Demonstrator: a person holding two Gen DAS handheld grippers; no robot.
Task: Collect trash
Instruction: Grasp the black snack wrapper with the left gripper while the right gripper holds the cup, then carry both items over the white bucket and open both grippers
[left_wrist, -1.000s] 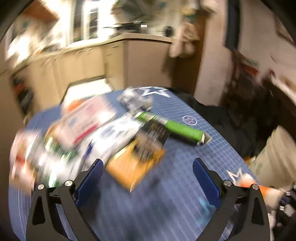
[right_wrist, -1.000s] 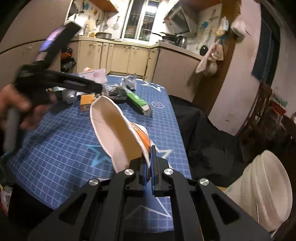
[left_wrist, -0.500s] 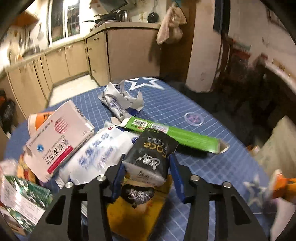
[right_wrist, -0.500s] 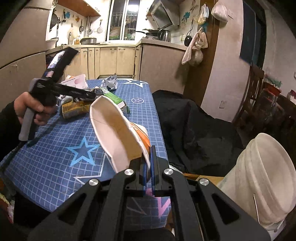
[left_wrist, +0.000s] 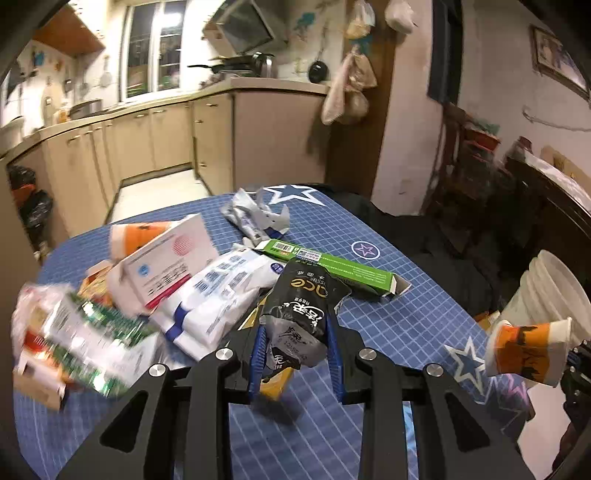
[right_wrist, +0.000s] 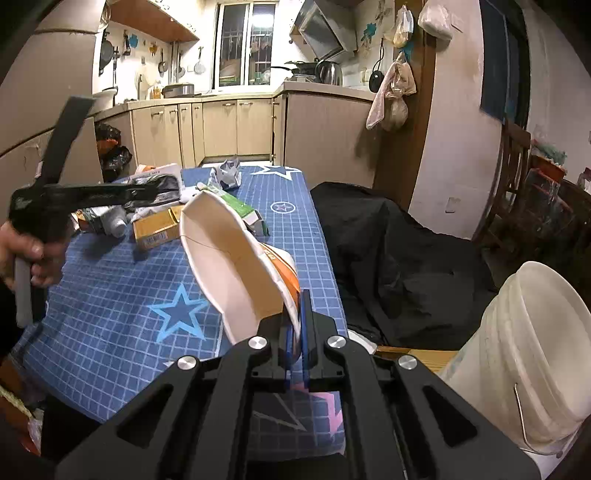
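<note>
A black tissue pack (left_wrist: 299, 314) sits between the blue pads of my left gripper (left_wrist: 297, 332). The jaws are closing and the pads press its sides, holding it just above the trash pile. From the right wrist the same left gripper (right_wrist: 159, 192) shows over the pile, gripped by a hand (right_wrist: 29, 254). My right gripper (right_wrist: 295, 325) is shut on the rim of a paper cup (right_wrist: 236, 266), white inside and orange outside. In the left wrist view that cup (left_wrist: 528, 350) hangs at the table's right edge.
On the blue grid tablecloth (left_wrist: 388, 332) lie a long green box (left_wrist: 343, 267), a white box with a red circle (left_wrist: 166, 258), a white and blue pack (left_wrist: 221, 299), a crumpled wrapper (left_wrist: 258, 218) and a yellow box (right_wrist: 155, 230). A white bucket (right_wrist: 535, 350) stands right of the table beside a black cloth (right_wrist: 388, 251).
My left gripper went forward into the pile, its wide jaws closed on the black tissue pack, and it drew back a little with it. The right gripper kept the cup and rolled slightly.
</note>
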